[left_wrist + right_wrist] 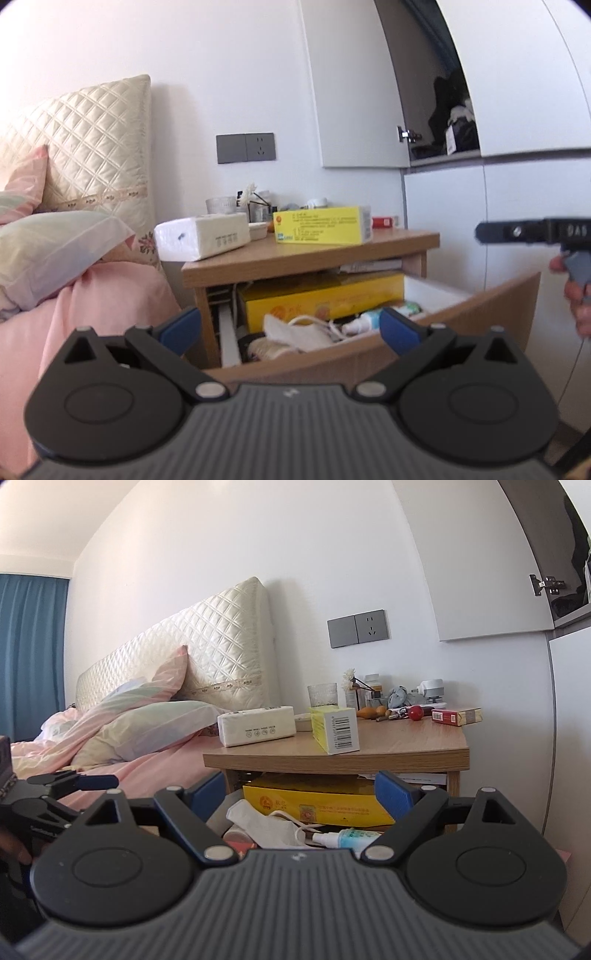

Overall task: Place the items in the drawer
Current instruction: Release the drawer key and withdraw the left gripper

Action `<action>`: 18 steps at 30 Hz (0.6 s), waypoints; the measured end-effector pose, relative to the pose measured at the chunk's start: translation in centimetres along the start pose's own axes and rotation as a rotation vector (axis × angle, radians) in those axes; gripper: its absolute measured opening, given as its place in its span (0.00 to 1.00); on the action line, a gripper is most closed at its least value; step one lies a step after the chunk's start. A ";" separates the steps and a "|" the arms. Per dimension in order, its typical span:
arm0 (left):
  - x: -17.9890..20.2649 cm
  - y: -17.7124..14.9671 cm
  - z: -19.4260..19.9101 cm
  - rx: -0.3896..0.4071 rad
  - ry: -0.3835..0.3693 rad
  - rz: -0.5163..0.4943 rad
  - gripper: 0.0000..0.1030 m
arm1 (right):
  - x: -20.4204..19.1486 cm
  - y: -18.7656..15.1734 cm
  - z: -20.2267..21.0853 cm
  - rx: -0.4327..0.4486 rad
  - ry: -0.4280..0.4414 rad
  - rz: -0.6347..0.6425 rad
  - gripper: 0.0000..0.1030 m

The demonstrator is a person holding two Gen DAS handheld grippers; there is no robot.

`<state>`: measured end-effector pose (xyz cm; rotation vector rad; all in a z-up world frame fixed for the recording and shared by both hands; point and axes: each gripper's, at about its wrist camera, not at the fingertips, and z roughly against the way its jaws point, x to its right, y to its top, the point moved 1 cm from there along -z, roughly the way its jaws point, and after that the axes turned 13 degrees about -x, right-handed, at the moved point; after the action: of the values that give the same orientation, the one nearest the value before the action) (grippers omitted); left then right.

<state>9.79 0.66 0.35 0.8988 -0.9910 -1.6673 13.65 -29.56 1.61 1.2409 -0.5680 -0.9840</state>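
Both claws released and holding nothing, left claw and right claw before the pulled-out drawer; yellow box on bench.

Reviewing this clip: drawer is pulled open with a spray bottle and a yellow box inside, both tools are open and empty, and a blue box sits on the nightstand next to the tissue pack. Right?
One slip: the box on the nightstand is yellow, not blue, as the left wrist view shows. The rest holds: the drawer is open, the spray bottle and yellow box lie inside, the tissue pack sits alongside, and the left tool and right tool are open and empty.
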 end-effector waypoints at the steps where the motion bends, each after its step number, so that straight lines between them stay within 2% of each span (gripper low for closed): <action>1: 0.3 0.3 -0.1 0.001 -0.005 0.004 1.00 | -0.2 0.1 -0.2 0.001 -0.002 -0.004 0.87; 4: 1.3 1.0 -0.4 0.019 -0.011 -0.003 1.00 | -0.9 0.4 -0.7 0.000 -0.006 -0.013 0.87; 9: 2.4 2.8 -1.4 0.040 -0.030 0.064 1.00 | -1.8 0.8 -1.3 0.007 -0.032 -0.019 0.87; 13: 3.2 4.8 -2.8 0.018 0.040 0.075 1.00 | -1.9 1.1 -1.8 0.017 -0.060 -0.043 0.87; 18: 2.6 6.7 -4.0 -0.019 0.101 0.161 1.00 | -1.3 1.5 -2.2 0.026 -0.104 -0.077 0.87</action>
<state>15.06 -4.06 4.61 0.8592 -0.9512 -1.4797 15.23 -27.32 2.61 1.2481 -0.6192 -1.1139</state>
